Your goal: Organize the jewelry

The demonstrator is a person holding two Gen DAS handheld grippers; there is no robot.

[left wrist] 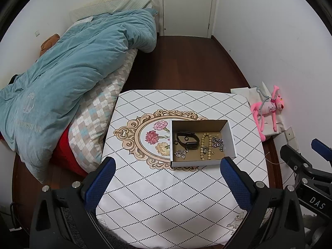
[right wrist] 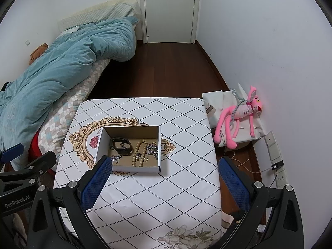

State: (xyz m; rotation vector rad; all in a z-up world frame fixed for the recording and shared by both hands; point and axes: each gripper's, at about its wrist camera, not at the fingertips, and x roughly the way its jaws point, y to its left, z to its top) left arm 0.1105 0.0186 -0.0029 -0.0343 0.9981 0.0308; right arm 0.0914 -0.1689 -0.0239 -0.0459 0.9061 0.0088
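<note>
Left wrist view: left gripper [left wrist: 168, 178] hangs above the near part of the table [left wrist: 157, 197], jaws wide apart, nothing between them. Cardboard box [left wrist: 229, 137] sits open-topped just ahead, right of the floral medallion, so everything in it is reachable from above. Inside: smartwatch [left wrist: 187, 142] at left, strap looped, face toward the near wall; bead bracelet [left wrist: 205, 147] in the middle, long axis running near-to-far; silver chain [left wrist: 219, 143] bunched at right; small silver piece [left wrist: 180, 153] near-left corner. All jewelry looks boxed already, likely end of task or a pre-sort pose. Right wrist view: right gripper [right wrist: 164, 180] also spread open and empty, left pad overlapping the box [right wrist: 159, 145] near-left corner in frame, apparently above it, not touching. Beads [right wrist: 138, 151] again lie lengthwise front-to-back; watch [right wrist: 122, 145] left of them, chain [right wrist: 152, 150] right.
</note>
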